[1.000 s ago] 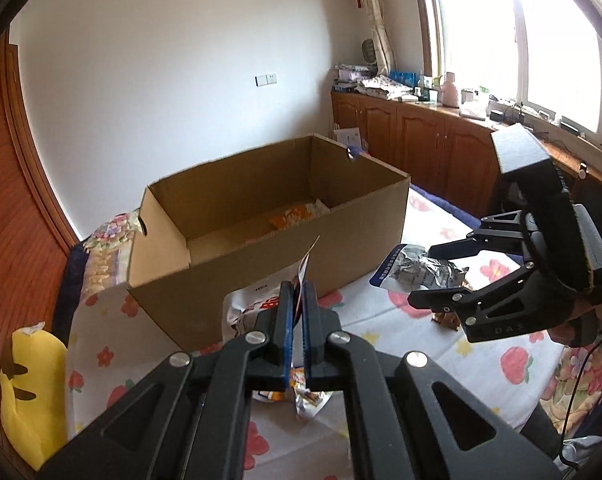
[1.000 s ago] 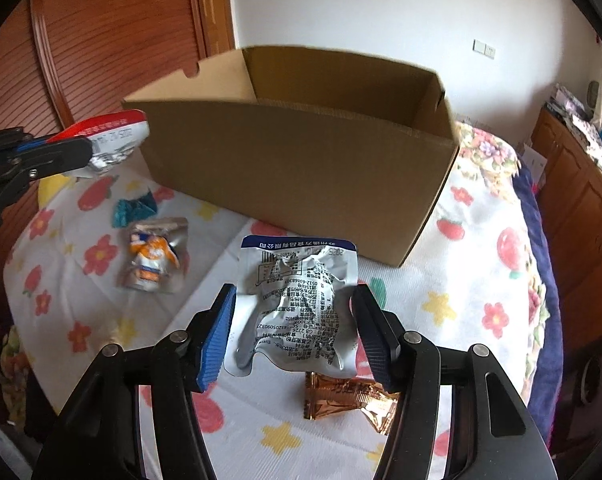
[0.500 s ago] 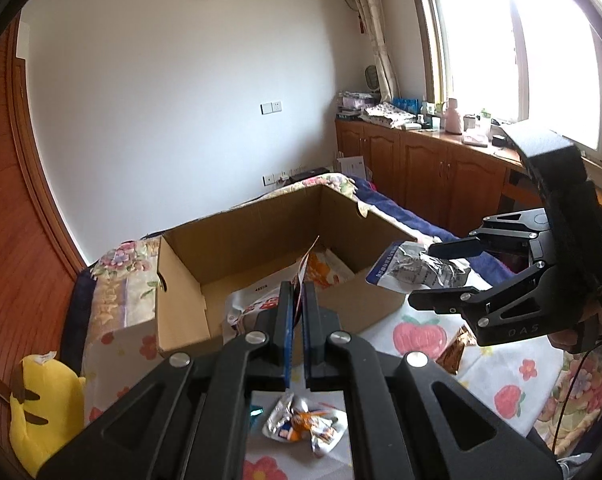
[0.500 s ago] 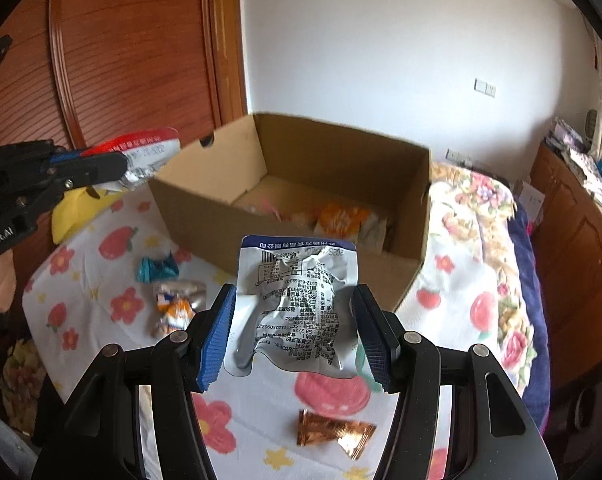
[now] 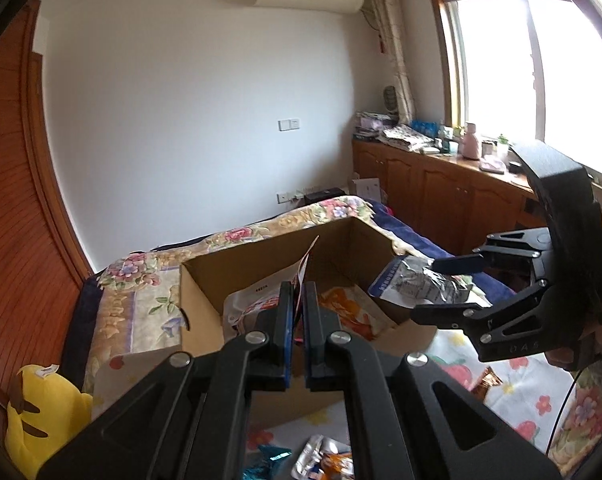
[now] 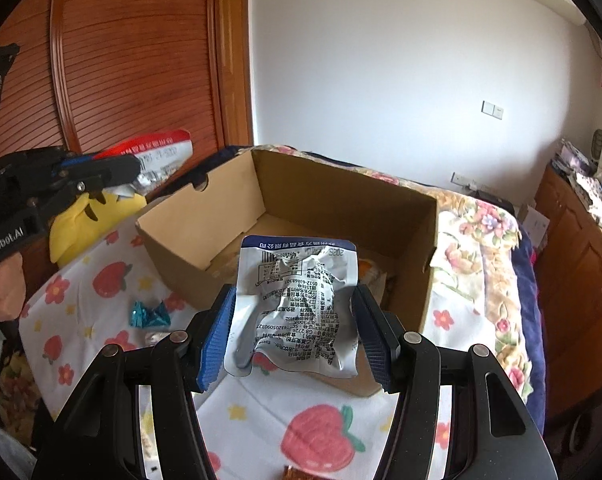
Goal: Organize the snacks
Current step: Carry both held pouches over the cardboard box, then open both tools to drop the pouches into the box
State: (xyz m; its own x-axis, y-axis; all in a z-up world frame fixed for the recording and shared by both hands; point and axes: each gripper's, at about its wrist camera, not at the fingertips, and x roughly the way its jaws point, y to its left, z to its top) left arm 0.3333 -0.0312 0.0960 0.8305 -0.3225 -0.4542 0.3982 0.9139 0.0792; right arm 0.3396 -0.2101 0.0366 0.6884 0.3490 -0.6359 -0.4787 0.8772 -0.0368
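Note:
My left gripper [image 5: 297, 300] is shut on a red-and-white snack packet [image 5: 257, 300], held above the near left side of an open cardboard box [image 5: 205, 300]. In the right wrist view this packet [image 6: 161, 156] hangs left of the box [image 6: 341, 208]. My right gripper [image 6: 297, 328] is shut on a crumpled silver-and-blue packet [image 6: 297, 304], held above the box's near edge. It also shows in the left wrist view [image 5: 413, 284]. An orange packet [image 5: 349, 308] lies inside the box.
The box stands on a strawberry-print cloth [image 6: 101, 280]. A teal candy [image 6: 149, 314], a silver-orange packet [image 5: 325, 460] and a copper wrapper [image 5: 487, 382] lie on the cloth. A yellow plush toy [image 5: 41, 412] sits at the left. Wooden cabinets [image 5: 441, 200] line the right wall.
Both grippers have risen with their packets and moved over the box. The box's inside now shows from above. Neither grip has changed.

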